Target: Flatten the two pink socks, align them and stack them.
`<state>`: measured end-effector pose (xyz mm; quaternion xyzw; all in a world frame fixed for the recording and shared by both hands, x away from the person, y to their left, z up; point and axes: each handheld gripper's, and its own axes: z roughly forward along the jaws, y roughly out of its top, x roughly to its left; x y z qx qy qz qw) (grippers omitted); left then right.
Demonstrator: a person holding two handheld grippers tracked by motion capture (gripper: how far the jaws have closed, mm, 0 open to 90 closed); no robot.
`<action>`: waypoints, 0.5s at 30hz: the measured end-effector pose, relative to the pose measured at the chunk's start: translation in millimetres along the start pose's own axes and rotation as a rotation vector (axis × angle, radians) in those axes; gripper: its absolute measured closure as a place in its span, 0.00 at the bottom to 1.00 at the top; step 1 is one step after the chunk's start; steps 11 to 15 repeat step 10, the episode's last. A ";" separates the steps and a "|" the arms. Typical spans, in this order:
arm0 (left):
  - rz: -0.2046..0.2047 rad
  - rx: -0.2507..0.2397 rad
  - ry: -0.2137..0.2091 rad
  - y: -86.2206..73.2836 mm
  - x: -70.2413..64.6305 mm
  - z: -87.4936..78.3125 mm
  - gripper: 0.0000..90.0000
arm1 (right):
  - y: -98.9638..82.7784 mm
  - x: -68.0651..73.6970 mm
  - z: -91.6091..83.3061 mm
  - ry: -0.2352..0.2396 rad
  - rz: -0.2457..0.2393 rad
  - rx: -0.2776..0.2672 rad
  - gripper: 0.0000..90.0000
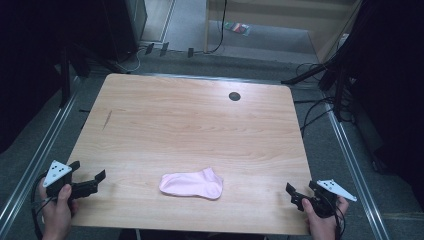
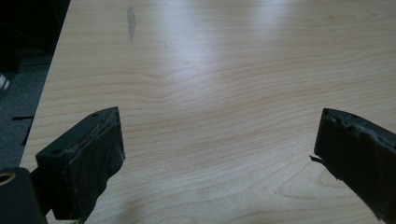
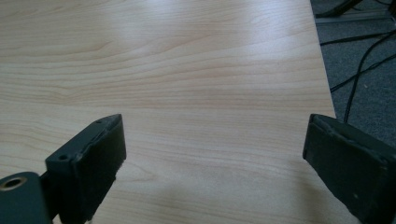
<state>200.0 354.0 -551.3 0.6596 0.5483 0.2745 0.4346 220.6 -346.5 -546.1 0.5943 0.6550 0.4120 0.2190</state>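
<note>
I hold my left hand-held gripper [image 1: 87,181] at the near left corner of the bench [image 1: 190,120], its jaws spread wide and nothing between them. In the left gripper view the two black jaws stand far apart over bare wood grain, and a dark smudge [image 2: 131,21] marks the bench far ahead near its left edge. My left hand [image 1: 56,207] wraps the handle, with the grey plate [image 1: 56,172] on top.

My right hand-held gripper [image 1: 298,192] sits at the near right corner, jaws also spread and empty. In the right gripper view they frame bare wood, with the bench's right edge and cables [image 3: 359,70] on the grey floor beyond. My right hand [image 1: 322,222] grips it from below.

A pink sock [image 1: 192,184] lies flat near the front edge of the bench, between the two grippers and well apart from each. A small dark round hole [image 1: 234,96] sits near the far edge.
</note>
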 end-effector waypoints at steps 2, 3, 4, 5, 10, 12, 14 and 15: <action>-0.007 -0.008 -0.005 -0.2 1.3 -0.5 0.02 | 0.3 -0.7 0.5 -0.002 0.011 0.001 0.08; -0.006 -0.006 -0.006 -0.1 1.5 -0.4 0.02 | 0.4 -0.7 0.7 -0.004 0.019 0.001 0.09; -0.006 -0.005 -0.004 -0.1 0.8 0.0 0.02 | 0.3 -0.8 0.9 -0.006 0.021 0.002 0.09; -0.002 -0.005 -0.001 0.0 0.2 0.2 0.02 | 0.1 -0.7 1.1 -0.008 0.022 0.003 0.09; 0.001 0.000 0.002 0.2 -0.5 0.4 0.02 | 0.0 1.3 2.6 -0.015 0.012 0.014 0.14; 0.001 0.000 0.002 0.2 -0.5 0.4 0.02 | 0.0 1.3 2.6 -0.015 0.012 0.014 0.14; 0.001 0.000 0.002 0.2 -0.5 0.4 0.02 | 0.0 1.3 2.6 -0.015 0.012 0.014 0.14; 0.001 0.000 0.002 0.2 -0.5 0.4 0.02 | 0.0 1.3 2.6 -0.015 0.012 0.014 0.14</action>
